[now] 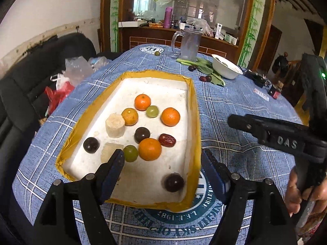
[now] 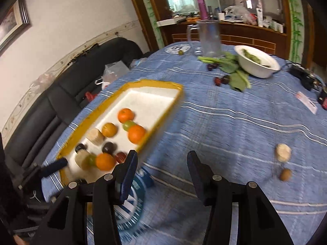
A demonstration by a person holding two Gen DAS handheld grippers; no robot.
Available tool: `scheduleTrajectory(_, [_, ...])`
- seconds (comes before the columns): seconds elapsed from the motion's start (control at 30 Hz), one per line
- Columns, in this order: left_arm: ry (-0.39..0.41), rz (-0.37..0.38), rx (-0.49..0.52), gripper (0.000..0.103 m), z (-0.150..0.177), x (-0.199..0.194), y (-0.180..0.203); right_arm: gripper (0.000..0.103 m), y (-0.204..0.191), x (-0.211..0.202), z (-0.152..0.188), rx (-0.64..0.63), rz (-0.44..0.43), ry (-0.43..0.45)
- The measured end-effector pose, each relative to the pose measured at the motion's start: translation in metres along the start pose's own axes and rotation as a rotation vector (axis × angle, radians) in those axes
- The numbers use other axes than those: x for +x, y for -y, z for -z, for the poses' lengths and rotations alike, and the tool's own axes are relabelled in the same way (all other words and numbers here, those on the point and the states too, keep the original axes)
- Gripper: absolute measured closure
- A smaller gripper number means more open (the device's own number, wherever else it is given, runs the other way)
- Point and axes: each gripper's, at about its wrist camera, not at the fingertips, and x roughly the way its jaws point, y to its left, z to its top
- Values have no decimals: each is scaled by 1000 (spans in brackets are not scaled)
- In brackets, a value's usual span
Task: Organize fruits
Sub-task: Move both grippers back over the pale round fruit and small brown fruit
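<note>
A white foam tray with a yellow rim [image 1: 194, 110] lies on the blue checked tablecloth. It holds several fruits: oranges [image 1: 149, 149], green grapes [image 1: 130, 153], dark plums [image 1: 174, 182], a red date [image 1: 167, 140] and pale cut chunks [image 1: 115, 125]. My left gripper [image 1: 163, 159] is open and empty, its jaws spread over the tray's near end. My right gripper [image 2: 161, 159] is open and empty over bare cloth right of the tray [image 2: 175, 96]. A pale chunk [image 2: 283, 152] and a small brown fruit [image 2: 285, 174] lie on the cloth at the right.
At the table's far side stand a clear jug [image 1: 189, 43], a white bowl [image 1: 226, 66], leafy greens [image 1: 204, 64], dark cherries [image 1: 206, 78] and a small green fruit [image 1: 157, 53]. A black sofa with plastic bags [image 1: 67, 75] is at the left. The right view is motion-blurred.
</note>
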Motion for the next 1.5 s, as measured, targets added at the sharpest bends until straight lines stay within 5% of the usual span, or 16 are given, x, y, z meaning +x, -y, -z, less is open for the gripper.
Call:
scheduleTrajectory(0.6, [-6,-38,142,22,3,-7,54,46,64,-48,38,59,96,43])
scheduleTrajectory(1.13, [-66,17,188,22,6,13,87,47,153,-80,68,183,220,41])
scheduleTrajectory(1.5, [-76,93,161,22,-10,24,103,47,163,-47,51,183,216,-11])
